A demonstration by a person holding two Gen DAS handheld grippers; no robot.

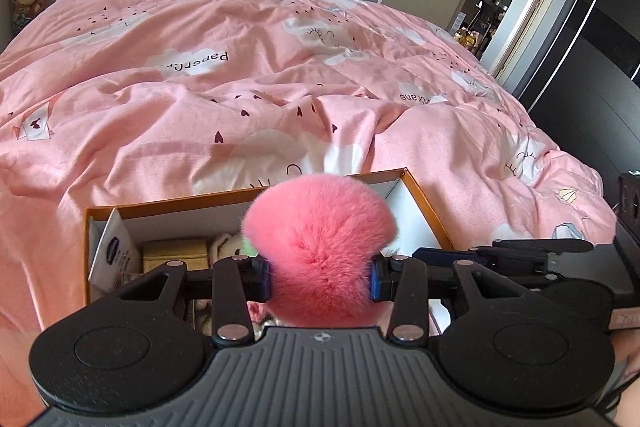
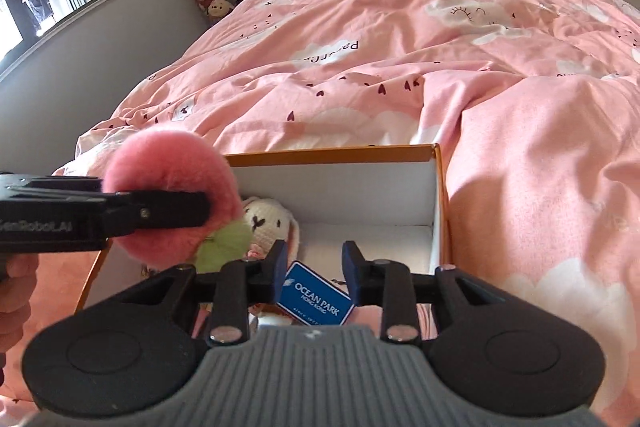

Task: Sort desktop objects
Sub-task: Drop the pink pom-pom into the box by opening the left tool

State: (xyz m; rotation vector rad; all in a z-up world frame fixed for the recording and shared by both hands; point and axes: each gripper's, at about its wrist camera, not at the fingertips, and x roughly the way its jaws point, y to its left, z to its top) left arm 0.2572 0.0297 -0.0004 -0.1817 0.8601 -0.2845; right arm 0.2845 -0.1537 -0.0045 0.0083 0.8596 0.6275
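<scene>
The pink pompom [image 1: 320,247] is held above the orange-rimmed box [image 1: 256,193], and is best lowered over a bare patch of the box floor before being let go (the crocheted bunny [image 2: 268,217] is already inside). The left gripper [image 1: 320,277] is clamped on the pompom. The right gripper [image 2: 314,269] is parted and holds nothing; a blue tag [image 2: 316,301] is seen beyond it.
</scene>
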